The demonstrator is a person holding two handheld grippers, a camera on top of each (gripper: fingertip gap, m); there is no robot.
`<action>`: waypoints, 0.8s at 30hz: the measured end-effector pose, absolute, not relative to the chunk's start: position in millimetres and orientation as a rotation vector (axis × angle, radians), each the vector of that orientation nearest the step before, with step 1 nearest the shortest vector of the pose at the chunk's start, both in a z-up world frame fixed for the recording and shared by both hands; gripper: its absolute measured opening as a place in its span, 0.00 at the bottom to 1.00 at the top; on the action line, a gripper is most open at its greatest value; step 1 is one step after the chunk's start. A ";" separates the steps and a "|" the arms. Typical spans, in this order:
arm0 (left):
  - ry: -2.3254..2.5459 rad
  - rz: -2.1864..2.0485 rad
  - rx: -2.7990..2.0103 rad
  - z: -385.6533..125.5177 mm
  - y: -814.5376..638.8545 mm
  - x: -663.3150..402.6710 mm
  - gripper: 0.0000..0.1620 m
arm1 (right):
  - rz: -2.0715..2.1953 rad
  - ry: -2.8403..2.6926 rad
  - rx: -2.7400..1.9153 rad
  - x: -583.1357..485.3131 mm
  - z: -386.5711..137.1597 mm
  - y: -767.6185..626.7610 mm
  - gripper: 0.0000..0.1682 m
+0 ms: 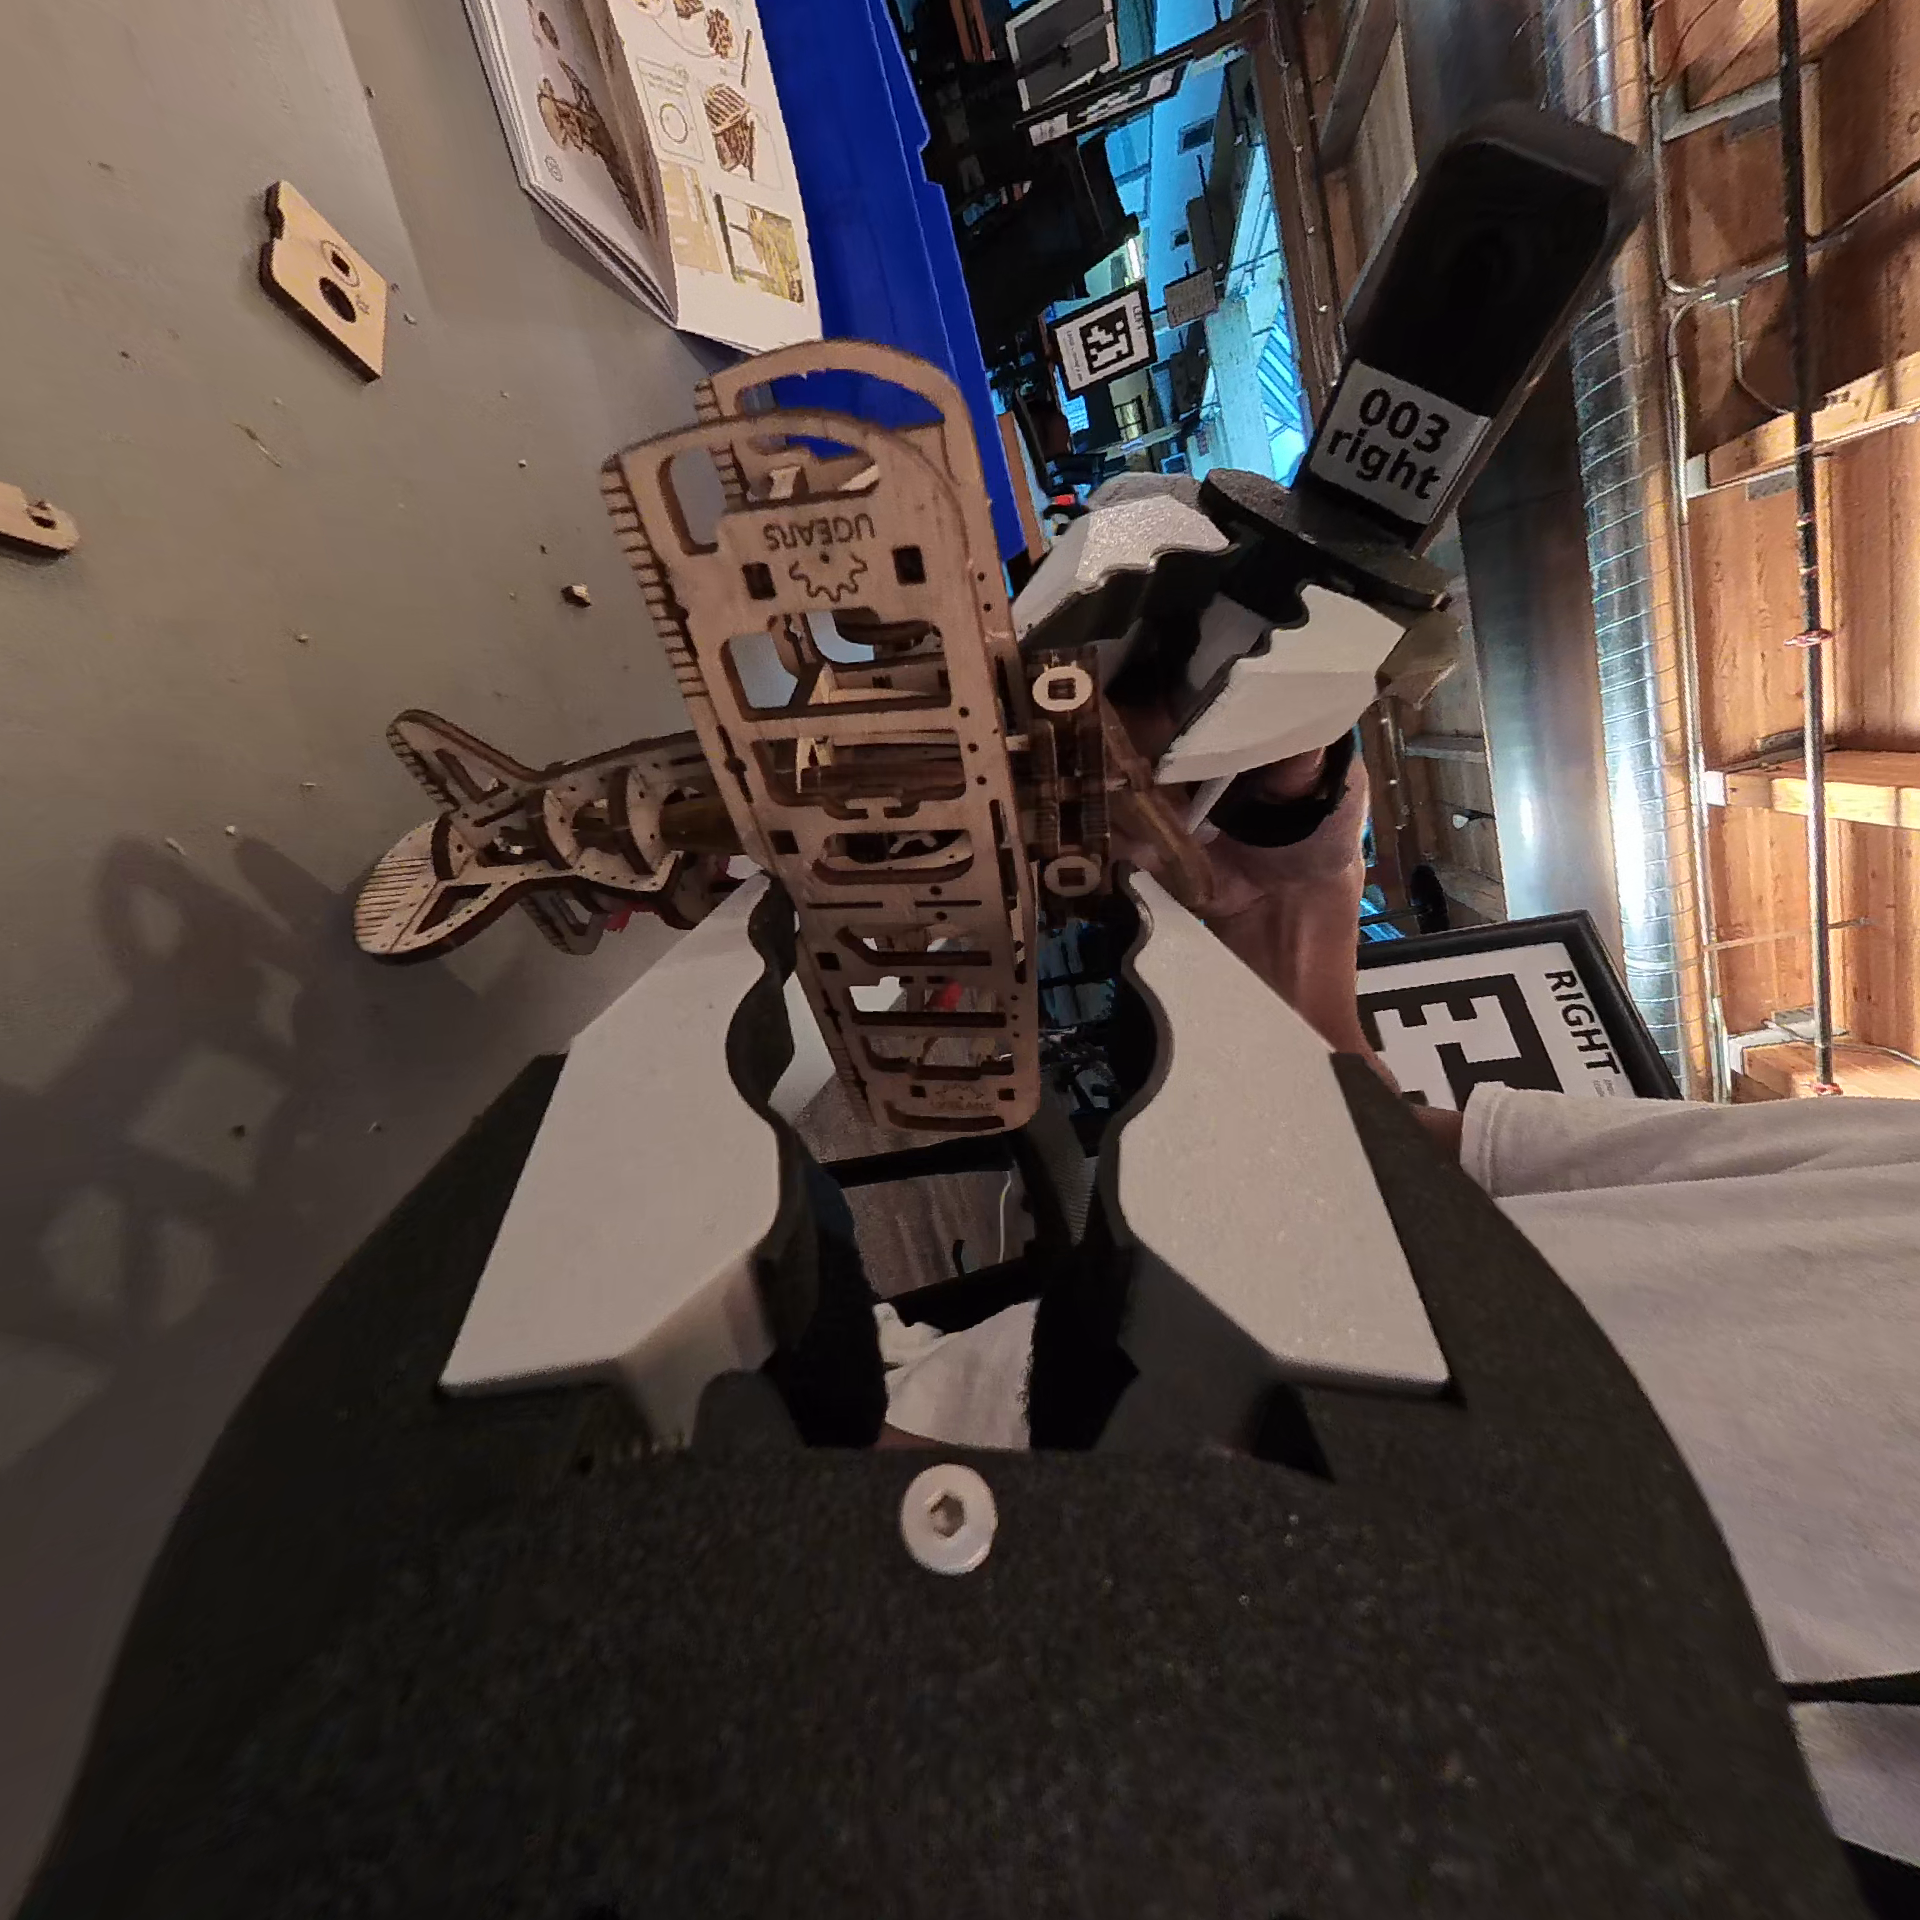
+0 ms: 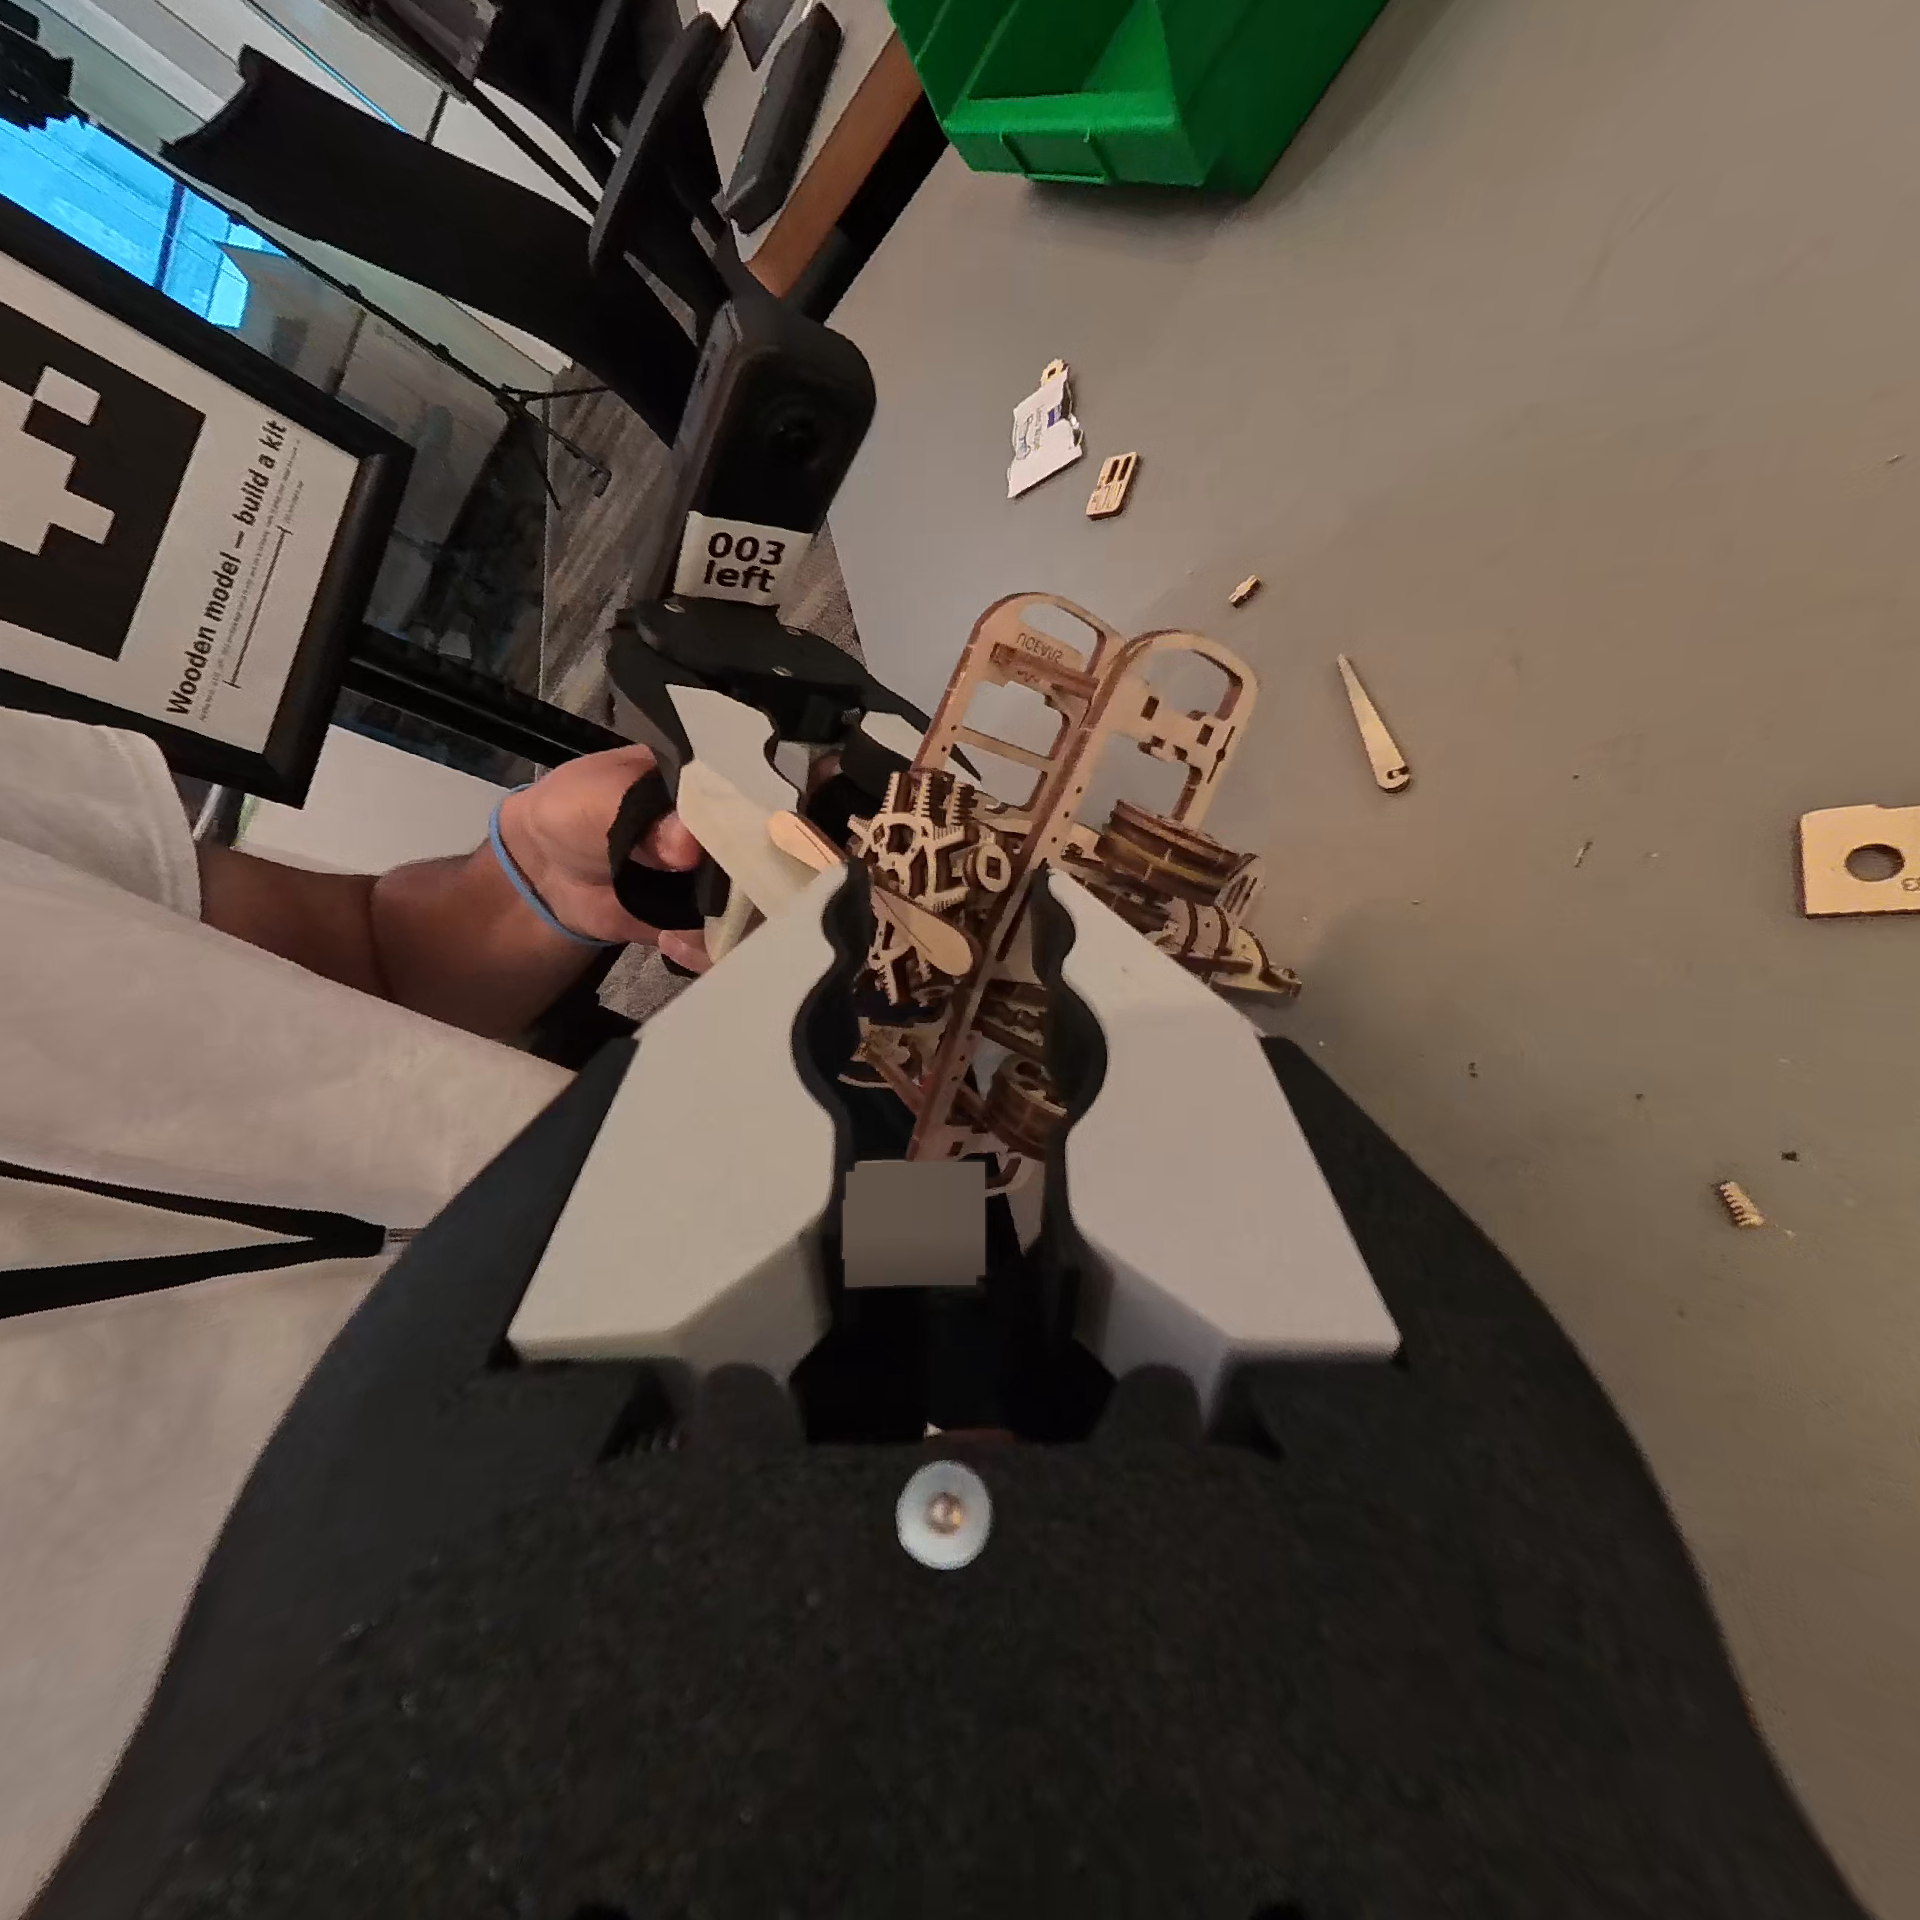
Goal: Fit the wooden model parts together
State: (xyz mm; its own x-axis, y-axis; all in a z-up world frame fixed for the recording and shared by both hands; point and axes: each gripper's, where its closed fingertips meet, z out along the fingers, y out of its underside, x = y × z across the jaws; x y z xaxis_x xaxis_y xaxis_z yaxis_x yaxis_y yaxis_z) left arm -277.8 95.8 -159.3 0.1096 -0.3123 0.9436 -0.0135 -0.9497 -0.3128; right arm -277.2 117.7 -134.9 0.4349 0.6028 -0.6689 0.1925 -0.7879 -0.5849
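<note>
A wooden biplane model (image 1: pixel 883 748) is held above the grey table (image 1: pixel 208 675) between both grippers. In the left wrist view its upper wing faces me and the tail (image 1: pixel 447 831) points left. My left gripper (image 1: pixel 951 899) is shut across the wing and fuselage. My right gripper (image 1: pixel 1174 644) comes in from the upper right at the model's nose. In the right wrist view the model (image 2: pixel 1039 790) is edge-on. My right gripper (image 2: pixel 945 888) is shut on the nose, around the engine and propeller. The left gripper (image 2: pixel 769 790) shows to the left, held by a hand.
An open instruction booklet (image 1: pixel 665 156) and a blue bin (image 1: pixel 883 208) lie behind the model. Loose wooden pieces (image 1: pixel 327 275) (image 2: pixel 1371 727) (image 2: pixel 1860 862) and a green bin (image 2: pixel 1122 83) are on the table. A framed marker sign (image 2: pixel 156 520) stands at the edge. My left and right fingertips are right by each other.
</note>
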 end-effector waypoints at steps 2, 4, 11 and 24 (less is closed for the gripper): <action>0.317 -1.921 -2.174 -160.7 95.7 -277.4 0.35 | 1.296 -0.683 -2.269 -277.0 -136.6 117.6 0.18; 0.318 -1.894 -2.185 -162.2 96.7 -277.4 0.36 | 1.272 -0.691 -2.270 -277.0 -137.8 118.2 0.18; 0.332 -1.805 -2.214 -165.0 100.1 -279.1 0.35 | 1.189 -0.745 -2.241 -277.1 -138.7 119.3 0.16; 0.359 -1.662 -2.225 -169.2 106.9 -282.9 0.35 | 1.047 -0.821 -2.209 -277.5 -141.2 123.6 0.15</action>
State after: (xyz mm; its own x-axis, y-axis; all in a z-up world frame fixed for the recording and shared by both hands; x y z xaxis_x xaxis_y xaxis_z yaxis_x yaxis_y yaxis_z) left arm -282.9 106.9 -169.2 0.2843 -0.3963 0.8730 0.0007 -0.9105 -0.4135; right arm -277.5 123.6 -141.2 0.5086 0.7200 -0.4723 0.2862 -0.6586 -0.6959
